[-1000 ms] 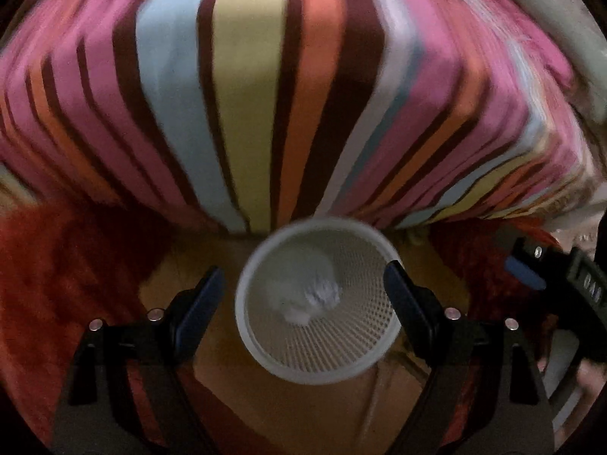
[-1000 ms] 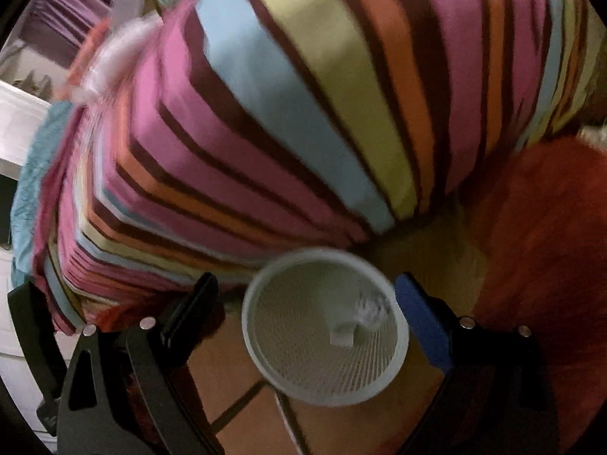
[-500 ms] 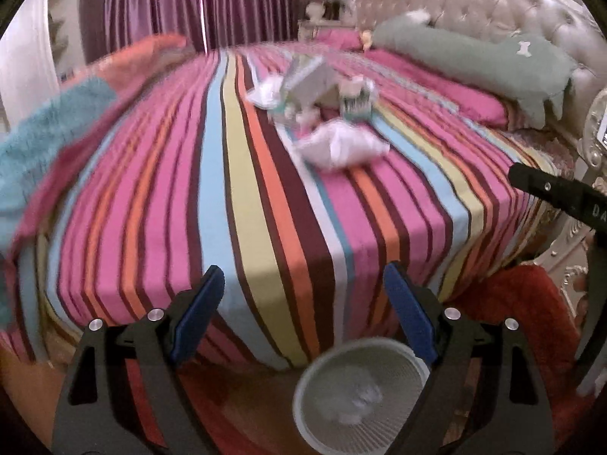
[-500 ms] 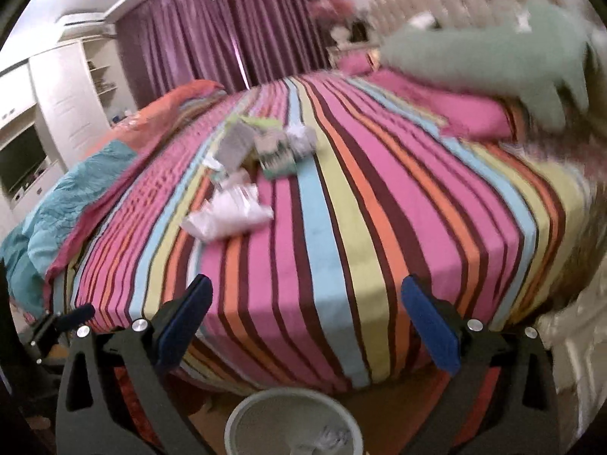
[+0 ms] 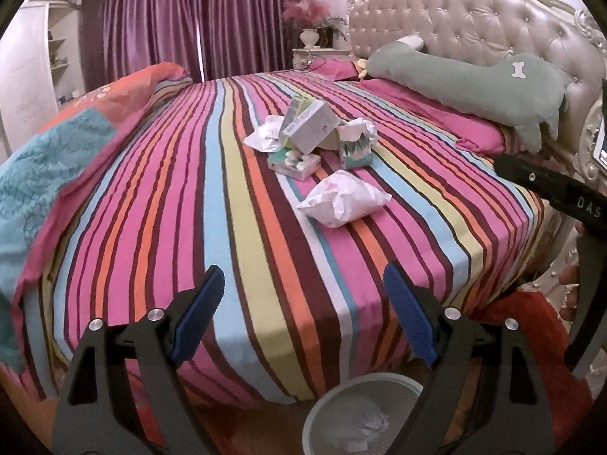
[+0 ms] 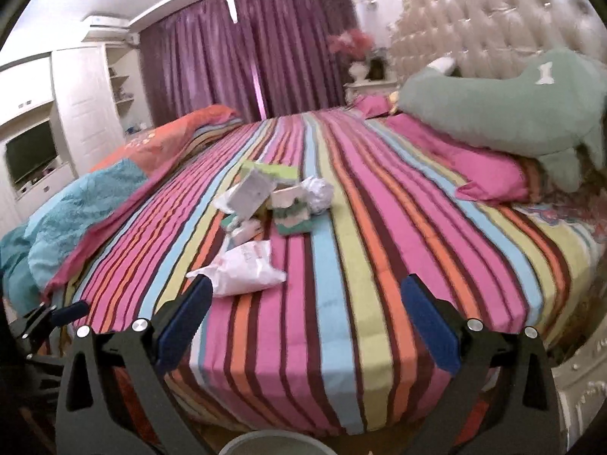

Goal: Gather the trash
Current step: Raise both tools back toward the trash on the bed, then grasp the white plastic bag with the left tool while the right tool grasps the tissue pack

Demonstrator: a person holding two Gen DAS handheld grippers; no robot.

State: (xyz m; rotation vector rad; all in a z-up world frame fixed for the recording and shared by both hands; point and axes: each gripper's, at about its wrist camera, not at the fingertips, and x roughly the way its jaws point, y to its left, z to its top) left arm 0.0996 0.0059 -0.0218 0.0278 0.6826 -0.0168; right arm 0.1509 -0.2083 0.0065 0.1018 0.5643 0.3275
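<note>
A pile of trash lies mid-bed on the striped bedspread [image 5: 227, 208]: a crumpled white plastic bag [image 5: 343, 199], a grey-white box [image 5: 313, 129], a green tissue pack [image 5: 354, 144] and a flat packet [image 5: 292, 163]. The bag [image 6: 246, 267] and box [image 6: 250, 193] also show in the right wrist view, with a crumpled paper ball [image 6: 318, 193]. A white mesh waste basket [image 5: 360, 417] stands on the floor at the bed's foot, with crumpled paper inside. My left gripper [image 5: 303, 311] and right gripper [image 6: 303, 322] are both open and empty, over the bed's near edge.
A green plush pillow [image 5: 474, 79] and pink pillows lie by the tufted headboard [image 5: 474, 11]. A folded teal and orange quilt [image 5: 57, 151] lies on the bed's left side. Purple curtains and a white cabinet [image 6: 57, 121] stand behind. A red rug [image 5: 531, 341] lies at right.
Both grippers have tilted up from looking down into the waste basket to looking across the bed. The basket has slid to the bottom edge of both views.
</note>
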